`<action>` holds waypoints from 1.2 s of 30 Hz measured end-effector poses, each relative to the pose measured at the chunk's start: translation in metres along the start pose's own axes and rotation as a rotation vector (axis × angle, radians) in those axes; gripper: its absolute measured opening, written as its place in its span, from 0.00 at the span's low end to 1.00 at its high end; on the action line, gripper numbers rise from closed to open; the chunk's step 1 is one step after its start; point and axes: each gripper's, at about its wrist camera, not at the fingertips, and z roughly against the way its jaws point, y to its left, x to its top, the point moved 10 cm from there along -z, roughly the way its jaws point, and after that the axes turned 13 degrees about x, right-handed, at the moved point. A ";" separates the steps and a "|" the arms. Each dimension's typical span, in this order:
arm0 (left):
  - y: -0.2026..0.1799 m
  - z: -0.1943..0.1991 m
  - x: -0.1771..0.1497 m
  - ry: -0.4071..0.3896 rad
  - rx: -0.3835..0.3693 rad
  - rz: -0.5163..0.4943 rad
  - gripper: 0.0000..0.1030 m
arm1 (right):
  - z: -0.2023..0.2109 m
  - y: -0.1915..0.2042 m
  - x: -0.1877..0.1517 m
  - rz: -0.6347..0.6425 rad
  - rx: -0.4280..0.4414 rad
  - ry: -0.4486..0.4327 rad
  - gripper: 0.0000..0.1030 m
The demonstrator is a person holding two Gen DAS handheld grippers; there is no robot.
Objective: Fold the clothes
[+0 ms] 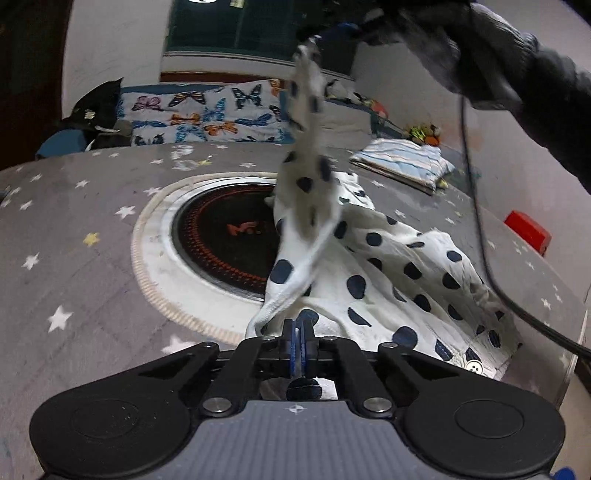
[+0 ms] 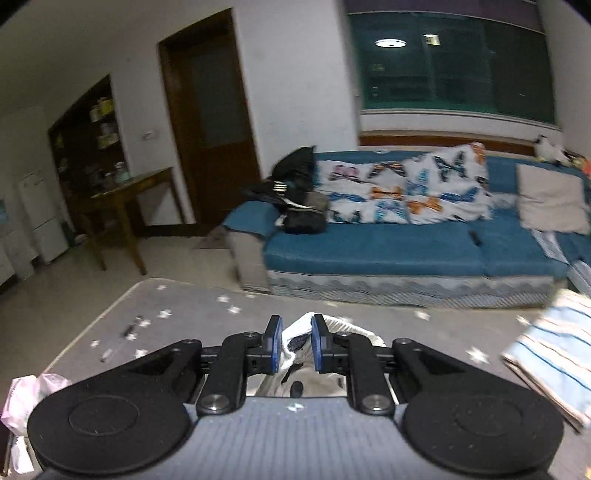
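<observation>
Your left claw (image 1: pixel 298 341) is pressed together on an edge of the white garment with dark polka dots (image 1: pixel 391 266); the blue pads sit nearly flush with a thin fold of cloth caught between them. From that pinch the fabric climbs toward 12 o'clock in a twisted, blurred strip that ends at your right claw (image 1: pixel 341 29), high near 1 o'clock in the left wrist view, carried by a dark-sleeved arm (image 1: pixel 546 96). A black cable (image 1: pixel 480 229) hangs from that tool down past the cloth at 3 o'clock.

The rest of the garment lies spread on the worktop (image 1: pixel 74 236), fanning from the centre toward 4 o'clock, with a white button (image 1: pixel 474 366) near its lower hem. The worktop wears a grey cover with white stars. A round dark burner plate with an orange pattern (image 1: pixel 229 236) is set into it at about 10 o'clock from the pinch, and the garment overlaps the plate's right rim. A folded striped cloth (image 1: pixel 402 162) lies near 2 o'clock on the far side of the worktop, well apart from the dotted garment. A red box (image 1: pixel 527 230) sits at the 3 o'clock edge.

In the right wrist view, your right claw (image 2: pixel 296 345) holds a bunch of the same white dotted fabric (image 2: pixel 299 332) between its blue pads, which stand a little apart with the cloth filling the gap. Beyond it, at 12 o'clock, stands a blue sofa (image 2: pixel 388 251) with a butterfly-print quilt (image 2: pixel 406 188).
</observation>
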 end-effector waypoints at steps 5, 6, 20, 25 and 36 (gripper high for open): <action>0.019 0.009 -0.009 0.017 0.027 0.052 0.02 | -0.048 0.044 0.008 0.022 0.096 0.049 0.17; 0.023 0.011 -0.010 0.020 0.032 0.063 0.02 | -0.053 0.050 0.009 0.022 0.112 0.053 0.18; 0.031 0.015 0.007 -0.003 0.062 0.077 0.03 | -0.026 -0.020 -0.028 0.049 -0.046 0.175 0.35; 0.024 0.005 0.013 0.009 0.069 0.074 0.04 | -0.012 -0.095 -0.069 -0.009 -0.169 0.250 0.35; -0.010 -0.014 0.012 0.058 0.027 0.016 0.06 | -0.034 -0.176 -0.141 -0.096 -0.220 0.362 0.35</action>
